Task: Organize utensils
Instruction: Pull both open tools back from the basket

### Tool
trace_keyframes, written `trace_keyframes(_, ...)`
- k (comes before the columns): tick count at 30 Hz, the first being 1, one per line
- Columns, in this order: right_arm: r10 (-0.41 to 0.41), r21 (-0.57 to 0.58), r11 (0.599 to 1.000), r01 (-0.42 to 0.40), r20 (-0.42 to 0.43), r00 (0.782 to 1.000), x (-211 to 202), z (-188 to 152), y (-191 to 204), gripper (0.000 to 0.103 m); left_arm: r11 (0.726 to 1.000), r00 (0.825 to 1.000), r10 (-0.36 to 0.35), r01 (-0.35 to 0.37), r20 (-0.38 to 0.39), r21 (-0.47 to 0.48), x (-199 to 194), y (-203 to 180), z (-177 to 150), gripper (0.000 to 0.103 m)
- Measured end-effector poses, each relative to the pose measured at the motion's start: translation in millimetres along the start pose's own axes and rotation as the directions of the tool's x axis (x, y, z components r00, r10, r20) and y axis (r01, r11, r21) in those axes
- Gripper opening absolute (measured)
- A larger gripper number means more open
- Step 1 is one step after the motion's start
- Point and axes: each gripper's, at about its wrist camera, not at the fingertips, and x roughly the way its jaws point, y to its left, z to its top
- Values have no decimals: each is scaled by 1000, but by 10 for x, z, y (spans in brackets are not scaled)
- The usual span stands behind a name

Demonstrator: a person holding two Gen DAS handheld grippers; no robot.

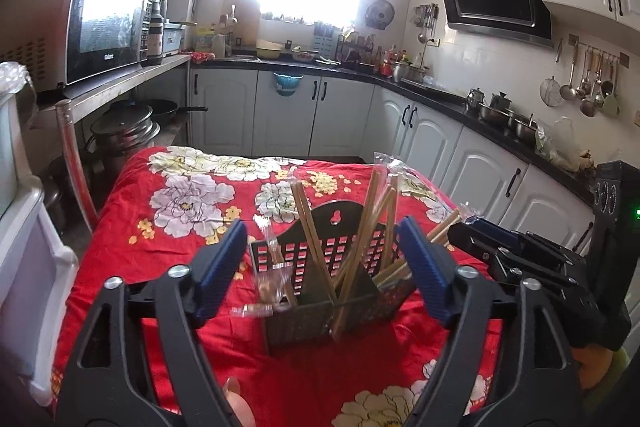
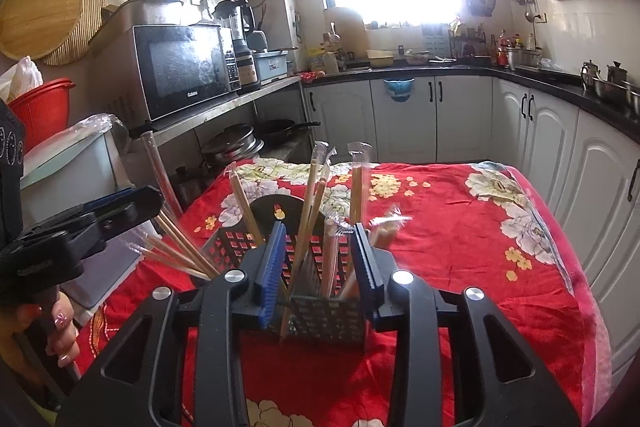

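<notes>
A black perforated utensil holder (image 1: 336, 279) stands on the red floral tablecloth (image 1: 160, 235); it also shows in the right wrist view (image 2: 320, 311). Several wrapped chopstick pairs (image 1: 308, 227) stand in it, leaning outwards. My left gripper (image 1: 320, 267) is open and empty, just in front of the holder. My right gripper (image 2: 318, 267) is open, its fingers on either side of the holder's chopsticks (image 2: 308, 211), gripping nothing. The right gripper shows at the right of the left wrist view (image 1: 480, 231). The left gripper shows at the left of the right wrist view (image 2: 120, 203).
A steel shelf with a microwave (image 2: 180, 71) and pans (image 2: 236, 143) stands left of the table. White cabinets with a black counter (image 1: 480, 111) run along the back and right. A white storage unit (image 2: 68, 163) sits at the table's left.
</notes>
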Motion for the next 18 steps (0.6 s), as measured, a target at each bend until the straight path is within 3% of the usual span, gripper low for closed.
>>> trace_keyframes(7, -9, 7, 1000, 9, 2, 1000, -185, -124, -16, 47, 1000, 1000, 3, -3, -13, -2, -146, -24, -109, 91)
trace_keyframes(18, -19, 6, 1000, 19, -2, 1000, -423, -393, 58, 69, 999, 999, 26, -28, -47, -41, -313, 35, -416, 92)
